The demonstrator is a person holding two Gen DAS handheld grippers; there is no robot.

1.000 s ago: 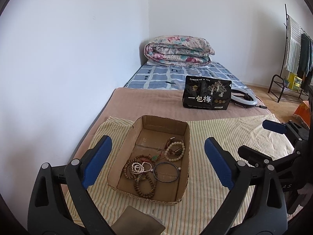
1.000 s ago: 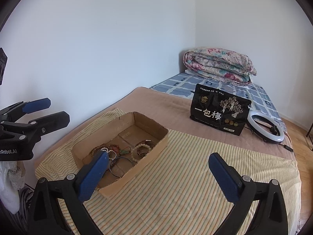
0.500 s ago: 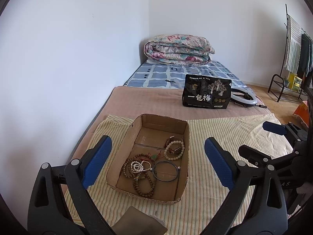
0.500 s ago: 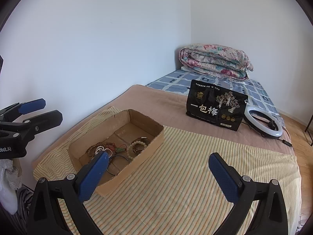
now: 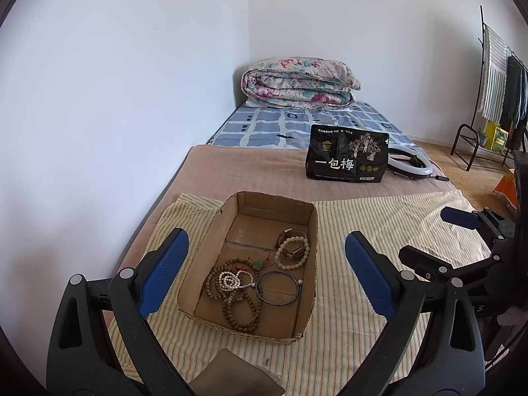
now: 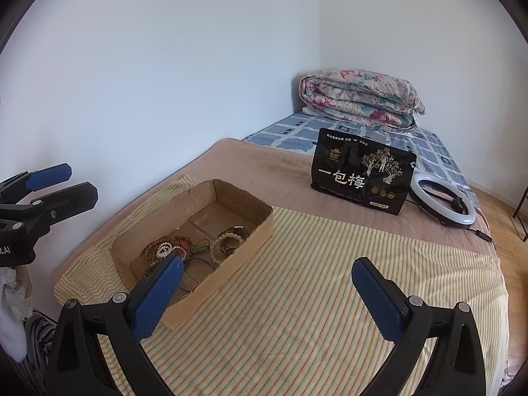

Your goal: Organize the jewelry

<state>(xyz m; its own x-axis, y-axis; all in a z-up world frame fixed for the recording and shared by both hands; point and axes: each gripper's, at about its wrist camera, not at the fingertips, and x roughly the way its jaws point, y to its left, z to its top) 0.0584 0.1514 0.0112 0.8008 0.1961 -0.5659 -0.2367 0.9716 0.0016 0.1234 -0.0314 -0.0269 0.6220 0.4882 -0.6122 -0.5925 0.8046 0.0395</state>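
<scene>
A shallow cardboard box (image 5: pixel 231 213) sits on a striped cloth (image 5: pixel 379 224) on the bed. It holds several pieces: brown bead strings (image 5: pixel 242 308), a white bead string (image 5: pixel 227 280), a dark bangle (image 5: pixel 279 288), a cream bead bracelet (image 5: pixel 292 252) and a red cord with a green pendant (image 5: pixel 257 264). My left gripper (image 5: pixel 265 272) is open and empty, above the box's near end. My right gripper (image 6: pixel 265 288) is open and empty, over the cloth right of the box (image 6: pixel 260 227); it also shows in the left wrist view (image 5: pixel 462 217).
A black snack bag (image 5: pixel 346 158) stands on the brown blanket behind the box. A white ring light (image 5: pixel 411 165) lies beside it. A folded floral quilt (image 5: pixel 297 82) sits at the bed's far end. A clothes rack (image 5: pixel 495 76) stands right. The wall runs along the left.
Both grippers drifted slightly; the right wrist view swung left, so the box sits nearer its centre. Nothing was taken hold of or let go.
</scene>
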